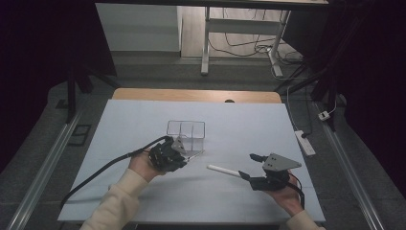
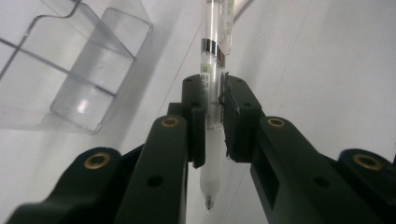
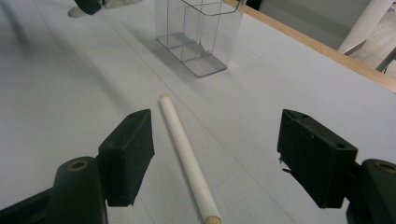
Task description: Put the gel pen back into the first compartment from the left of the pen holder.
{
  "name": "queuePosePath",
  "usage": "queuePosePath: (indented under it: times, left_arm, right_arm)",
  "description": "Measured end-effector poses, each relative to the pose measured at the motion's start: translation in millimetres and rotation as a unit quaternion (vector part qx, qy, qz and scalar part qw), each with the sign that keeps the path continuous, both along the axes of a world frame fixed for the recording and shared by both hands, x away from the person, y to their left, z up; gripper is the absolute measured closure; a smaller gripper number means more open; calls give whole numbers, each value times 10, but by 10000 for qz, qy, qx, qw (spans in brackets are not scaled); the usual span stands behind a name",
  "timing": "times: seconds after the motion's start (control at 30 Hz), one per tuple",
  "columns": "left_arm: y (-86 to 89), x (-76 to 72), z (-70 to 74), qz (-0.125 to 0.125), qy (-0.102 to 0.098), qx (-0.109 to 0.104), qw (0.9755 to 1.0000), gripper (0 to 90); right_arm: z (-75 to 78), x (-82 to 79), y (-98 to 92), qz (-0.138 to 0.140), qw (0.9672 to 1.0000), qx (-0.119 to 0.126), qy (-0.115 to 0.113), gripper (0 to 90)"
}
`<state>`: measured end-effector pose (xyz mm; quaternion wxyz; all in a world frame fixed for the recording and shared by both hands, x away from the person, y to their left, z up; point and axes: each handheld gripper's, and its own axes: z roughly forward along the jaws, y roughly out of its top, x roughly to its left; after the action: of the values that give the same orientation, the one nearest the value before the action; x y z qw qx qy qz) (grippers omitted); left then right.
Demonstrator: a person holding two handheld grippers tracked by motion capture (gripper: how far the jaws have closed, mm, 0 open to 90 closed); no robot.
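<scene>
A clear plastic pen holder [image 1: 186,132] with compartments stands at the middle of the white table cover. My left gripper [image 1: 173,154] sits just in front of it, shut on a clear pen [image 2: 211,70] that runs lengthwise between its jaws, tip toward the camera. The left gripper view has the holder [image 2: 70,79] at upper left of my left gripper [image 2: 214,116]. A white capped pen [image 1: 224,170] lies flat on the table. My right gripper [image 1: 247,166] stands open at its near end. In the right gripper view the white pen [image 3: 184,144] lies between the wide jaws of my right gripper [image 3: 219,144], untouched, with the holder [image 3: 201,32] beyond.
The white cover [image 1: 143,120] lies on a wooden table whose far edge [image 1: 196,95] shows. Cables trail from both grippers toward the person. A power strip [image 1: 305,142] lies on the floor at the right, and a desk frame [image 1: 206,43] stands beyond.
</scene>
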<state>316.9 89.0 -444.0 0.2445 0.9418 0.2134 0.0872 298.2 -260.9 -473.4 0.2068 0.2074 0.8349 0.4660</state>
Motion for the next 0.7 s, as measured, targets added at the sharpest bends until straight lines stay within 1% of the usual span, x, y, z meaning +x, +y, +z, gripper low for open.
queuePosePath:
  times: [0.13,0.2,0.3,0.43,0.6,0.7]
  left_arm:
    - [-41,9,-19,-22,36,-22,10000,795]
    - [-74,18,-34,-39,70,21,10000,796]
    - [-124,26,-55,-65,117,14,9999,795]
    - [-184,35,-61,-108,131,23,9999,796]
    - [-240,51,-78,-69,160,89,9998,796]
    - [-275,53,-82,-69,131,128,9998,796]
  right_arm:
    - [15,-7,45,48,10000,-6,-16,275]
    - [24,-13,98,94,9999,-49,-30,278]
    - [26,-14,138,136,9999,-49,-41,280]
    - [47,-24,246,274,9996,-64,-49,283]
    - [63,-28,332,371,9993,-67,-69,287]
    - [68,-25,413,444,9989,-94,-74,289]
